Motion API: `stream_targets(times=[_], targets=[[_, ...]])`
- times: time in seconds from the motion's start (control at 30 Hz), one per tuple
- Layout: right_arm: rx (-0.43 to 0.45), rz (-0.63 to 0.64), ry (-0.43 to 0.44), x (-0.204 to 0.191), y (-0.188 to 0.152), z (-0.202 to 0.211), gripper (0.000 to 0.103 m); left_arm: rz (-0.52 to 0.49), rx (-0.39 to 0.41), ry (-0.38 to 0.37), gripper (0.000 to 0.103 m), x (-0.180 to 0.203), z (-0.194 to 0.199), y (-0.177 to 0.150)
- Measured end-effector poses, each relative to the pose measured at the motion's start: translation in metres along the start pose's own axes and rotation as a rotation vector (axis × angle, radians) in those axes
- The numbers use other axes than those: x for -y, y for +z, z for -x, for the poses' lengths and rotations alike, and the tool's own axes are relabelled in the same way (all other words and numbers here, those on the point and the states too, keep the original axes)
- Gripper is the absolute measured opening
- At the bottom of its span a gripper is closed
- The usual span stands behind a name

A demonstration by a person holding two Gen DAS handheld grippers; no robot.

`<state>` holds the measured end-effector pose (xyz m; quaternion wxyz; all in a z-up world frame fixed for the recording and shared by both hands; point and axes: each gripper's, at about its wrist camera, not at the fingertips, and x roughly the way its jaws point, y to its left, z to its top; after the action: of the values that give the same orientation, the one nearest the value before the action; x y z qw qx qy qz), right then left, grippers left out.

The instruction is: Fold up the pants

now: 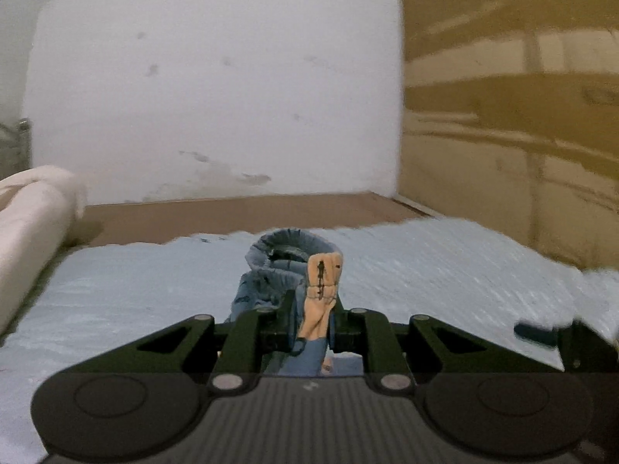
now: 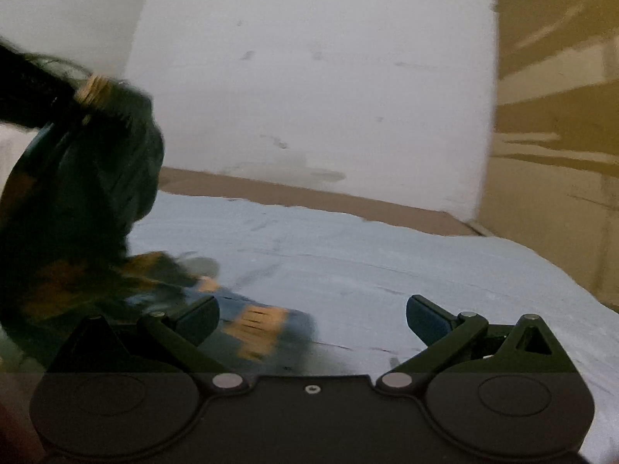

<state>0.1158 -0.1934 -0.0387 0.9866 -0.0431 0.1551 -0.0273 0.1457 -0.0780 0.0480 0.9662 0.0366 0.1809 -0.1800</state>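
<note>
The pants [image 1: 271, 282] are blue denim with an orange printed panel. In the left wrist view my left gripper [image 1: 311, 309] is shut on a bunched fold of them, held above the light blue sheet [image 1: 116, 290]. In the right wrist view the pants [image 2: 255, 328] lie blurred on the sheet at lower left. My right gripper [image 2: 313, 317] is open and empty just above the sheet, its left finger [image 2: 197, 319] over the fabric. The left gripper and the gloved hand [image 2: 77, 193] holding it fill the left side.
A white wall [image 1: 216, 77] stands behind the bed, with a brown strip [image 1: 240, 212] at its foot. A brown cabinet side [image 1: 522, 116] is on the right. A rolled white blanket [image 1: 27, 224] lies at the left edge.
</note>
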Motion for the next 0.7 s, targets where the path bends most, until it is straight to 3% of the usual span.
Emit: stream_targets(times=[0.27, 0.4, 0.47, 0.53, 0.6, 0.7], targets=[[-0.041, -0.110, -0.125, 0.046, -0.026, 0.013, 0.102, -0.123, -0.159, -0.082, 0.022, 0.073, -0.035, -0.038], [-0.063, -0.152, -0.154, 0.059, -0.037, 0.013, 0.102, -0.123, -0.201, -0.114, 0.067, 0.076, -0.033, -0.051], [-0.071, -0.169, -0.156, 0.060, -0.040, 0.012, 0.102, -0.134, -0.180, -0.099, 0.076, 0.070, -0.025, -0.052], [-0.073, -0.188, -0.143, 0.060, -0.040, 0.010, 0.102, -0.146, -0.170, -0.072, 0.084, 0.064, -0.018, -0.053], [-0.061, -0.204, -0.101, 0.060, -0.036, 0.011, 0.102, -0.142, -0.169, -0.049, 0.087, 0.057, -0.008, -0.056], [-0.047, -0.244, 0.038, 0.061, -0.025, 0.005, 0.102, -0.135, -0.182, -0.033, 0.086, 0.047, 0.000, -0.065]])
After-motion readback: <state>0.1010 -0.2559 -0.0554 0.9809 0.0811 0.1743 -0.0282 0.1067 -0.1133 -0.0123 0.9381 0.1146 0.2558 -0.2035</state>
